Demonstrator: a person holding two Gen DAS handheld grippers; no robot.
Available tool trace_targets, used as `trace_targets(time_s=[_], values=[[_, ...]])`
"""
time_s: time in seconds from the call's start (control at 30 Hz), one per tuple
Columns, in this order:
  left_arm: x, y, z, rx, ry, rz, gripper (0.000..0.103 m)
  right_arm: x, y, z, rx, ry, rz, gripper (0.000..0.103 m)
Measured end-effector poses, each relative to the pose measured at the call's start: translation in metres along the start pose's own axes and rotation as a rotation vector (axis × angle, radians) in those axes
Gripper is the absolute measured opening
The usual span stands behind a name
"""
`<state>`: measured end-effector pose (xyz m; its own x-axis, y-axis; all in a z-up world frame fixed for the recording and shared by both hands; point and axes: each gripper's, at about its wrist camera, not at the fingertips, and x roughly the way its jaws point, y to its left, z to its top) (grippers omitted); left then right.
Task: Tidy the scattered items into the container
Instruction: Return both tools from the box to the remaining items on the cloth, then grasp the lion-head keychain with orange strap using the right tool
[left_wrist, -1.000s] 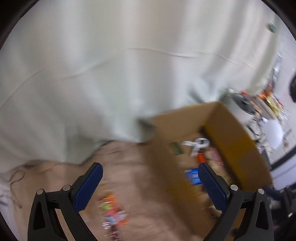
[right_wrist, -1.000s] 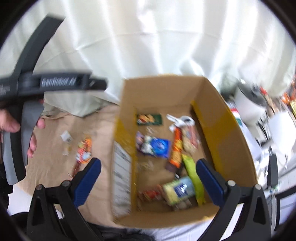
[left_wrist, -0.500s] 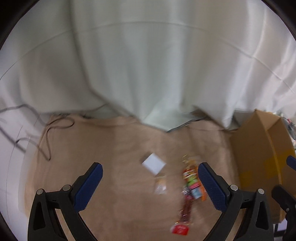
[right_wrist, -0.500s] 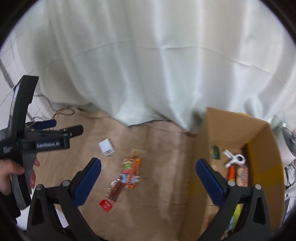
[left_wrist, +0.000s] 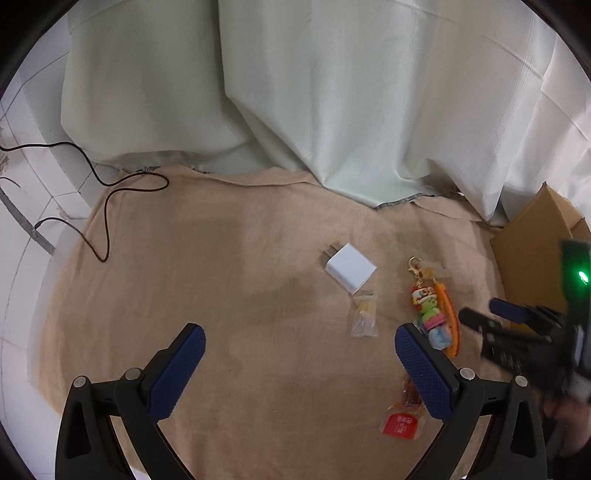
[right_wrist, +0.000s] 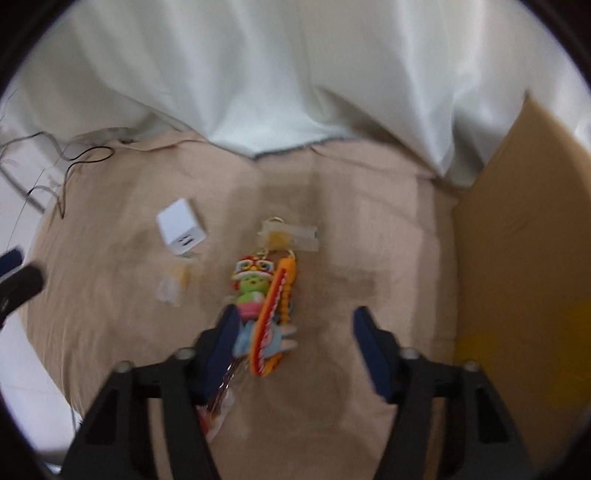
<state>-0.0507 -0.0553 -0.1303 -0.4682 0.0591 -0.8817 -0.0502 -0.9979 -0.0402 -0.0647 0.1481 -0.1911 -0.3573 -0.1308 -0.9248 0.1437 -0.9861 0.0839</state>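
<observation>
Left wrist view is the sharp one: it catches the white charger (left_wrist: 350, 272) with its prongs, a small clear baggie (left_wrist: 365, 314) just below it, the colourful keychain (left_wrist: 436, 308) to the right, and a clear packet with a red label (left_wrist: 400, 424) down at 5 o'clock, all lying on the tan cloth (left_wrist: 221, 295). It only gets a sliver of the cardboard box (left_wrist: 535, 254) at 3 o'clock. There's also a black cable (left_wrist: 107, 206) looping at 10 o'clock.

Right wrist view is blurry but shows way more of the box wall (right_wrist: 517, 258), filling the 3 o'clock side.

The left gripper (left_wrist: 300, 363) hovers over bare cloth, fingers spread wide, nothing between them. The right gripper (right_wrist: 295, 347) sits low right over the keychain (right_wrist: 267, 306), fingers apart, with the toy's lower end just inside the left finger; can't tell if it's touching. The right gripper also shows from the side in the left view (left_wrist: 491, 314), near 3 o'clock beside the keychain.
</observation>
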Motion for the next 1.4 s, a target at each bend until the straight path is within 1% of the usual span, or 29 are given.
trace_targets(time_s=[0.13, 0.27, 0.4, 0.43, 0.53, 0.57, 0.6, 0.67, 0.77, 0.9, 1.0, 1.07, 1.1, 1.2, 1.3, 1.4], values=[[0.004, 0.009, -0.003, -0.012, 0.015, 0.020, 0.103, 0.015, 0.006, 0.007, -0.016, 0.022, -0.017, 0.050], [0.007, 0.014, -0.006, -0.025, 0.024, 0.023, 0.103, 0.031, 0.007, 0.013, -0.032, 0.055, -0.086, 0.050], [0.011, 0.017, -0.009, -0.033, 0.038, 0.022, 0.103, 0.042, 0.003, 0.015, -0.049, 0.096, -0.125, 0.050], [0.012, 0.016, -0.010, -0.033, 0.040, 0.020, 0.103, 0.045, 0.002, 0.015, -0.049, 0.108, -0.118, 0.049], [0.014, 0.016, -0.011, -0.034, 0.047, 0.014, 0.103, 0.045, 0.006, 0.015, -0.068, 0.112, -0.063, 0.040], [0.015, 0.016, -0.011, -0.035, 0.047, 0.012, 0.103, 0.046, 0.009, 0.014, -0.085, 0.114, -0.066, 0.035], [0.015, 0.016, -0.011, -0.036, 0.047, 0.008, 0.103, 0.049, 0.011, 0.013, -0.095, 0.122, -0.067, 0.033], [0.016, 0.015, -0.010, -0.035, 0.050, 0.004, 0.103, 0.052, 0.009, 0.014, -0.077, 0.133, -0.049, 0.032], [0.015, 0.015, -0.011, -0.033, 0.051, 0.006, 0.103, 0.045, 0.004, 0.016, -0.025, 0.096, -0.004, 0.032], [0.016, 0.020, -0.013, -0.050, 0.055, 0.004, 0.103, 0.028, 0.009, 0.015, -0.027, 0.043, -0.002, 0.032], [0.019, 0.024, -0.014, -0.062, 0.060, 0.009, 0.103, 0.016, 0.020, 0.011, -0.053, 0.013, 0.055, 0.032], [0.020, 0.026, -0.014, -0.067, 0.065, 0.010, 0.103, 0.015, 0.031, 0.006, -0.095, 0.015, 0.075, 0.032], [0.021, 0.026, -0.014, -0.067, 0.066, 0.010, 0.103, 0.020, 0.034, 0.004, -0.115, 0.021, 0.072, 0.032], [0.019, 0.027, -0.014, -0.061, 0.063, 0.012, 0.103, 0.045, 0.035, 0.008, -0.099, 0.081, 0.072, 0.032], [0.018, 0.028, -0.016, -0.059, 0.061, 0.014, 0.103, 0.048, 0.035, 0.015, -0.100, 0.067, 0.081, 0.033], [0.020, 0.030, -0.017, -0.062, 0.067, 0.018, 0.103, 0.049, 0.039, 0.019, -0.119, 0.082, 0.070, 0.033]])
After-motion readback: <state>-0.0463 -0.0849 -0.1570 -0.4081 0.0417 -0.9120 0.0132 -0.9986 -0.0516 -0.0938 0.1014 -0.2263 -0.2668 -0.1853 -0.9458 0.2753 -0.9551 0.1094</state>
